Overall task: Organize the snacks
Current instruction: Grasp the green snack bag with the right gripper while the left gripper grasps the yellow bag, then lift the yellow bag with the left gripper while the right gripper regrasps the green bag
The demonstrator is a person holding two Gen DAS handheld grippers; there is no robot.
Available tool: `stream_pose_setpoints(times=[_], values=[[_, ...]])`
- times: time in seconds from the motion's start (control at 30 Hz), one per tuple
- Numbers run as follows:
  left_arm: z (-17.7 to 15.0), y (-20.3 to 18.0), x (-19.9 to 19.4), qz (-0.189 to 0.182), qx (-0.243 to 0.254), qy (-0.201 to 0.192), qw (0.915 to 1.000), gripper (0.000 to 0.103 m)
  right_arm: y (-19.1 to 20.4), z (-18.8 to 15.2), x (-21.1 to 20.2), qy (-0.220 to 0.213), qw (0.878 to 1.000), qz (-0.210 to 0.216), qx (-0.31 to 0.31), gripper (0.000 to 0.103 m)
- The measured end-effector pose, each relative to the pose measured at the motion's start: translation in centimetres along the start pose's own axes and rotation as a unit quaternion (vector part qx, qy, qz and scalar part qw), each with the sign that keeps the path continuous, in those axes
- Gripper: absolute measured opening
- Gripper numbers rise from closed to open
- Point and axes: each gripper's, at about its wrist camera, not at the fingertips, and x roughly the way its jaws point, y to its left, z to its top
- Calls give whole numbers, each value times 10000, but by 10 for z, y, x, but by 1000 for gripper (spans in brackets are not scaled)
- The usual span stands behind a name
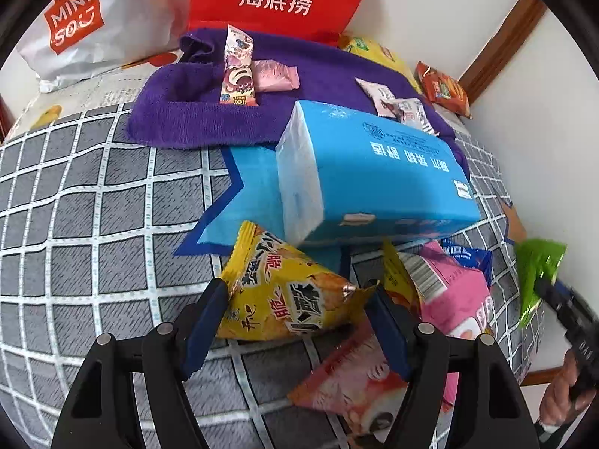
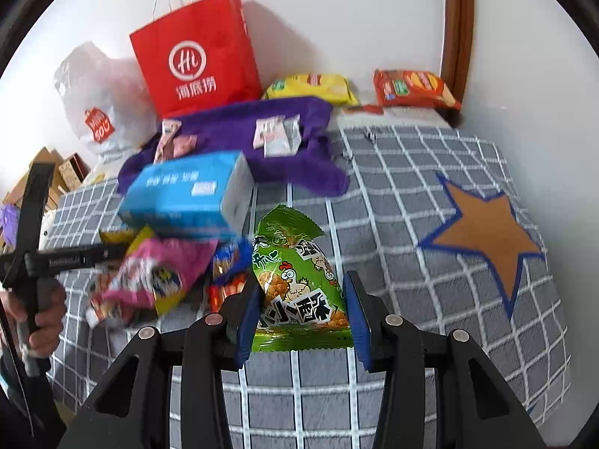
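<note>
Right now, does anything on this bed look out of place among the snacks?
Yes: the blue tissue pack isn't a snack, and it sits tilted, propped on the snack pile rather than lying flat. The purple towel beneath the small packets is rumpled too.

**Bright, even light; fisheye warp; motion blur in patches**

Both views well lit, soft daylight look, source not visible. Faint shadow of red paper bag (image 2: 194, 56) on wall to its right. Strong barrel distortion, black vignette at all corners. Right wrist view: pink snack pack (image 2: 149, 277) at left centre smeared by motion blur. Left wrist view: green snack pack (image 1: 537, 273) at right edge blurred; centre sharp.
</note>
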Motion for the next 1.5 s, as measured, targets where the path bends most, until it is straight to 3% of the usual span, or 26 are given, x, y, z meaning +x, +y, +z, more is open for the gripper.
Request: stream_pose_setpoints(times=[0.07, 0.17, 0.33, 0.43, 0.5, 0.6, 0.73, 0.87, 0.93, 1.03, 1.27, 1.43, 1.47, 1.5], values=[[1, 4, -2, -129, -60, -50, 9999, 71, 0, -7, 4, 87, 10000, -21, 42, 43], [-3, 10, -11, -165, -38, -167, 9997, 52, -2, -13, 8, 155, 9998, 10, 133, 43], [-16, 26, -37, -61, -172, -272, 9995, 52, -5, -18, 14, 217, 9997, -77, 121, 43], [-20, 36, -39, 294, -217, -293, 9989, 52, -10, -20, 25, 319, 9993, -158, 149, 43], [-23, 41, -35, 389, -235, -288, 9986, 55, -12, -21, 32, 387, 9989, -196, 159, 43], [-26, 47, -30, 208, -345, -345, 9986, 61, -16, -23, 33, 330, 9992, -103, 217, 44], [-26, 44, -23, 274, -289, -433, 9983, 72, -18, -23, 34, 362, 9991, -110, 204, 54], [-25, 41, -20, 409, -242, -512, 9976, 72, -16, -24, 40, 376, 9991, -130, 138, 55], [-24, 43, -22, 313, -301, -538, 9976, 62, -15, -24, 41, 348, 9992, -121, 137, 55], [-24, 46, -29, 192, -373, -587, 9974, 56, -15, -24, 38, 350, 9993, -2, 160, 45], [-30, 48, -50, -140, -492, -615, 9968, 55, -12, -20, 13, 132, 9997, 5, 199, 43], [-33, 41, -70, -166, -409, -761, 9961, 55, -7, -15, -9, -63, 9997, -33, 221, 41], [-33, 41, -74, -210, -410, -784, 9959, 55, -7, -14, -13, -98, 9997, -39, 223, 39], [-33, 39, -79, -266, -416, -811, 9955, 55, -6, -14, -16, -125, 9997, -35, 225, 28]])
